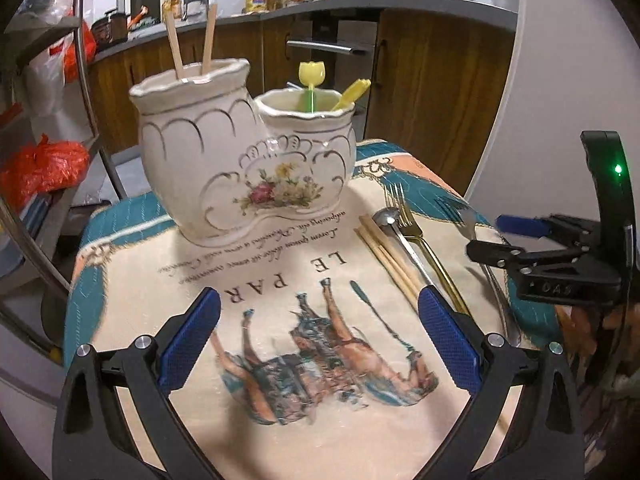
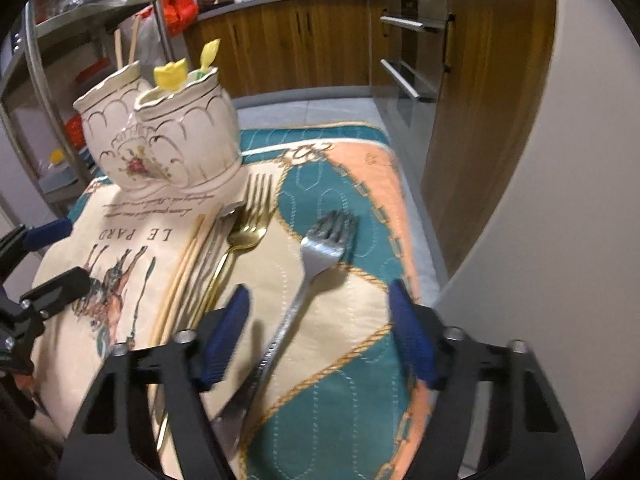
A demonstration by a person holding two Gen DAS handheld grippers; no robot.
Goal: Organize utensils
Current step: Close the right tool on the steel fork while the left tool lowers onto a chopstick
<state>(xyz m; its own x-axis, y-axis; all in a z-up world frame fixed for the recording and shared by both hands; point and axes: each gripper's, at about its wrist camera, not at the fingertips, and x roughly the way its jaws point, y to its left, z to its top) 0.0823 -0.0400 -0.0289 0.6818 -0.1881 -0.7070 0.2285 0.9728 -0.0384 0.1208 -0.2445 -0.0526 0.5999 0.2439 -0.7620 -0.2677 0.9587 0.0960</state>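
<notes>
A white ceramic two-pot utensil holder (image 1: 240, 148) stands at the far side of the printed cloth; it also shows in the right wrist view (image 2: 160, 136). Its left pot holds two wooden chopsticks (image 1: 192, 44), its right pot yellow plastic picks (image 1: 312, 80). On the cloth lie wooden chopsticks (image 1: 384, 252), a silver spoon (image 1: 396, 228), a gold fork (image 2: 248, 224) and a silver fork (image 2: 316, 256). My left gripper (image 1: 320, 320) is open and empty over the cloth. My right gripper (image 2: 320, 320) is open, its jaws either side of the silver fork's handle, just above it.
The cloth-covered table (image 2: 352, 152) ends close on the right and far side. Wooden kitchen cabinets (image 2: 304, 40) and an oven (image 2: 412, 52) stand behind. A metal shelf rack (image 1: 48, 152) with red bags is at the left. A white wall (image 2: 568, 160) is at the right.
</notes>
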